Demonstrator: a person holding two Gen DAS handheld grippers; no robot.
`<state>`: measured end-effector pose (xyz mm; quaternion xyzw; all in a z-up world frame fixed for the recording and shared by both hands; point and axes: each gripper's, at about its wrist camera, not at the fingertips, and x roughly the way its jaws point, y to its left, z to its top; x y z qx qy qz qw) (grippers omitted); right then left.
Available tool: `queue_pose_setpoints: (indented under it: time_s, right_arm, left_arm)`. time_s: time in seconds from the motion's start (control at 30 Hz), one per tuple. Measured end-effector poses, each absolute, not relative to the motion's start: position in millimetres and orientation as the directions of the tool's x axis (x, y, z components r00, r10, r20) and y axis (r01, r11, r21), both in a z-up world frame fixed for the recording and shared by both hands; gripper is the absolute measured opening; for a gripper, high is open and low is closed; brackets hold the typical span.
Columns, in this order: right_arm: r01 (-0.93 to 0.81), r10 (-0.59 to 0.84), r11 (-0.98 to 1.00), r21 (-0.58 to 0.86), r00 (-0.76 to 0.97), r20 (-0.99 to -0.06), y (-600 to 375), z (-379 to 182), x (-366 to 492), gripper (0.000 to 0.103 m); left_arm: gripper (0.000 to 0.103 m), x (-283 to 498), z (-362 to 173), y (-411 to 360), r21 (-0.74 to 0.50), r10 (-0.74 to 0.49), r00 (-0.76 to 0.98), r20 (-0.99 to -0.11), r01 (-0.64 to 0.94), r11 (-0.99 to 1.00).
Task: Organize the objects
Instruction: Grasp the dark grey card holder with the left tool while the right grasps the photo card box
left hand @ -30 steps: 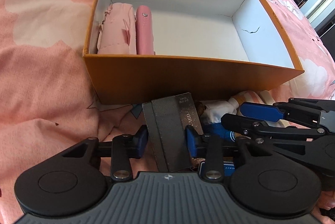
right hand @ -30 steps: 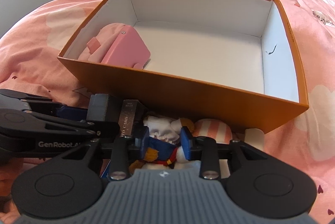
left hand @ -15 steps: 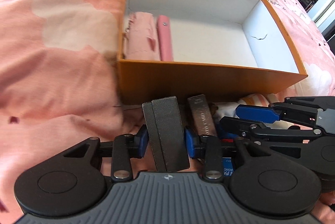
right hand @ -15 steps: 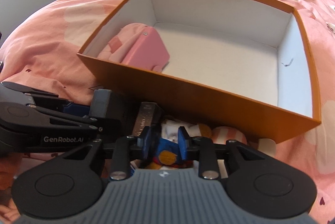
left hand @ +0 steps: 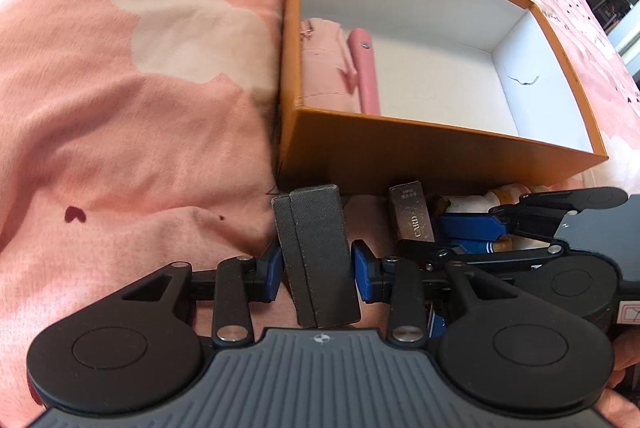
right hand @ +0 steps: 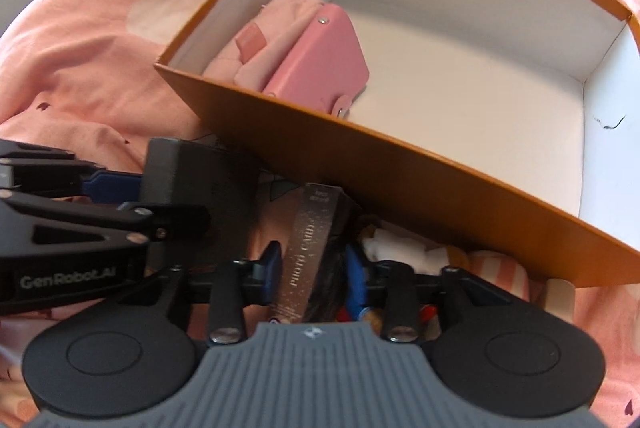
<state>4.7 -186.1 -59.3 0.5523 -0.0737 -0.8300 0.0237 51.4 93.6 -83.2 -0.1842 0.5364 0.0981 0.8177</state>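
Observation:
My left gripper (left hand: 318, 270) is shut on a dark grey felt case (left hand: 316, 256), held just in front of the orange box (left hand: 440, 148). In the right wrist view that case (right hand: 192, 180) shows at the left. The jaws of my right gripper (right hand: 312, 272) are opening, with a dark photo card box (right hand: 306, 252) between the pads, which do not squeeze it. That card box (left hand: 412, 220) leans by the orange box's (right hand: 400, 168) front wall. A white and blue doll (right hand: 400, 248) lies to the right of the pads.
Inside the orange box, at its left end, stand a pink pouch (left hand: 324, 68) and a pink wallet (left hand: 366, 68); the remaining white floor is bare. A pink striped item (right hand: 496, 268) lies beside the doll. Everything rests on a soft pink bedspread (left hand: 140, 108).
My right gripper let go of the doll, slid left over the photo card box and widened its jaws. My left gripper carried the grey case to the left, away from the card box.

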Motion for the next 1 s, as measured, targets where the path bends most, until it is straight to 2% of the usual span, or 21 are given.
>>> queue_pose_setpoints:
  time_s: [0.1, 0.3, 0.43, 0.57, 0.6, 0.83, 1.0]
  right_arm:
    - [-0.047, -0.122, -0.987, 0.151, -0.381, -0.917, -189.2, -62.6, 1.4, 0.044]
    - [0.079, -0.122, -0.992, 0.101, -0.356, -0.926, -205.2, -65.7, 0.8, 0.052]
    - [0.100, -0.080, -0.994, 0.047, -0.358, -0.930, -213.4, -70.5, -0.7, 0.052]
    - [0.104, -0.074, -0.994, 0.038, -0.364, -0.929, -215.8, -70.0, 1.0, 0.048]
    - [0.101, -0.079, -0.994, 0.046, -0.364, -0.928, -215.2, -69.3, 1.6, 0.043]
    - [0.091, -0.107, -0.993, 0.077, -0.385, -0.917, -207.0, -58.1, 10.7, 0.033]
    - [0.056, -0.155, -0.988, 0.145, -0.414, -0.897, -196.3, -42.7, 19.8, 0.026]
  left_arm:
    - [0.040, 49.1, -84.0, 97.7, -0.209, -0.042, 0.407, -0.913, -0.377, 0.902]
    - [0.040, 49.6, -84.0, 95.7, -0.201, -0.036, 0.408, -0.912, -0.371, 0.906]
    - [0.040, 49.2, -84.1, 96.0, -0.203, -0.036, 0.409, -0.912, -0.372, 0.906]
    - [0.040, 50.8, -83.9, 94.7, -0.195, -0.031, 0.407, -0.913, -0.367, 0.909]
    - [0.040, 51.0, -83.8, 94.7, -0.194, -0.031, 0.407, -0.913, -0.367, 0.910]
    - [0.040, 51.6, -82.2, 93.1, -0.188, -0.027, 0.408, -0.912, -0.359, 0.914]
    - [0.040, 50.7, -75.3, 87.6, -0.180, -0.027, 0.414, -0.910, -0.335, 0.925]
